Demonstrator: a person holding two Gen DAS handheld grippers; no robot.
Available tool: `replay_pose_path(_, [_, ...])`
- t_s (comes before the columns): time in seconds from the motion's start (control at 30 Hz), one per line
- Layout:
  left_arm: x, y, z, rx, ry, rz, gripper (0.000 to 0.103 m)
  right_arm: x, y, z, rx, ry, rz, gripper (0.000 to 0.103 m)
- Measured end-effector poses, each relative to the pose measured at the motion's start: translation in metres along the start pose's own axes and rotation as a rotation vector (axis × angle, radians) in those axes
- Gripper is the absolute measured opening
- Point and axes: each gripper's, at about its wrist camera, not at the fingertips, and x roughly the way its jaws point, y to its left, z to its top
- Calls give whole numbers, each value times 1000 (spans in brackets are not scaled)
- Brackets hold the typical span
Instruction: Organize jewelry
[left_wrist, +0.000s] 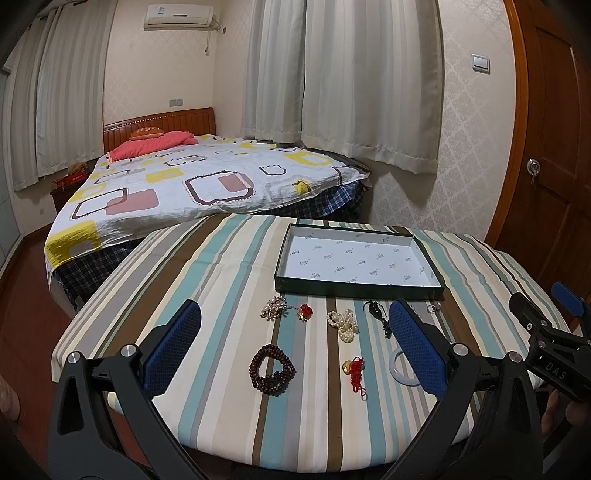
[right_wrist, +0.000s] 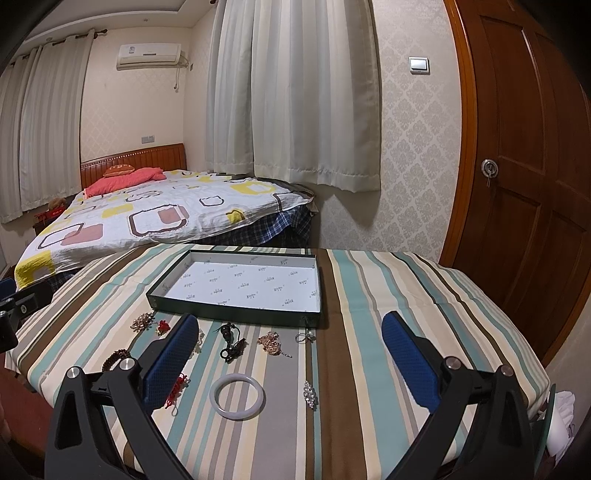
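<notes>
A shallow dark green box (left_wrist: 356, 290) (right_wrist: 236, 317) with a white printed lining lies on the striped tablecloth. In front of it jewelry is spread out: a dark red bead bracelet (left_wrist: 272, 370), a pearl bracelet (left_wrist: 343, 325), a red-corded gold charm (left_wrist: 354, 371), a rhinestone brooch (left_wrist: 274, 307), a pale jade bangle (right_wrist: 237, 396), a black pendant (right_wrist: 229, 341), a small crystal brooch (right_wrist: 309, 394) and a ring (right_wrist: 303, 336). My left gripper (left_wrist: 293, 345) hovers open above the bead bracelet. My right gripper (right_wrist: 290, 354) hovers open over the bangle. Neither holds anything.
The round table (right_wrist: 424, 295) has a striped cloth; its edge curves close on all sides. A bed (left_wrist: 207, 184) stands behind it, curtains and a wooden door (right_wrist: 524, 184) on the right. The right gripper's body (left_wrist: 546, 339) shows at the left view's right edge.
</notes>
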Motion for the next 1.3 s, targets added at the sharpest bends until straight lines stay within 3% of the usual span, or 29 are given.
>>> replay_pose_path(0.93, [3, 3, -6, 1, 6, -1, 99, 2, 1, -2, -4, -6, -2, 97])
replay_pose_path(1.2, [50, 12, -34, 15, 28, 29, 99, 26, 1, -24, -14, 32, 5, 97])
replay_pose_path(1.3, [72, 19, -46, 2, 74, 35, 99, 41, -2, -36, -14, 63, 11, 97])
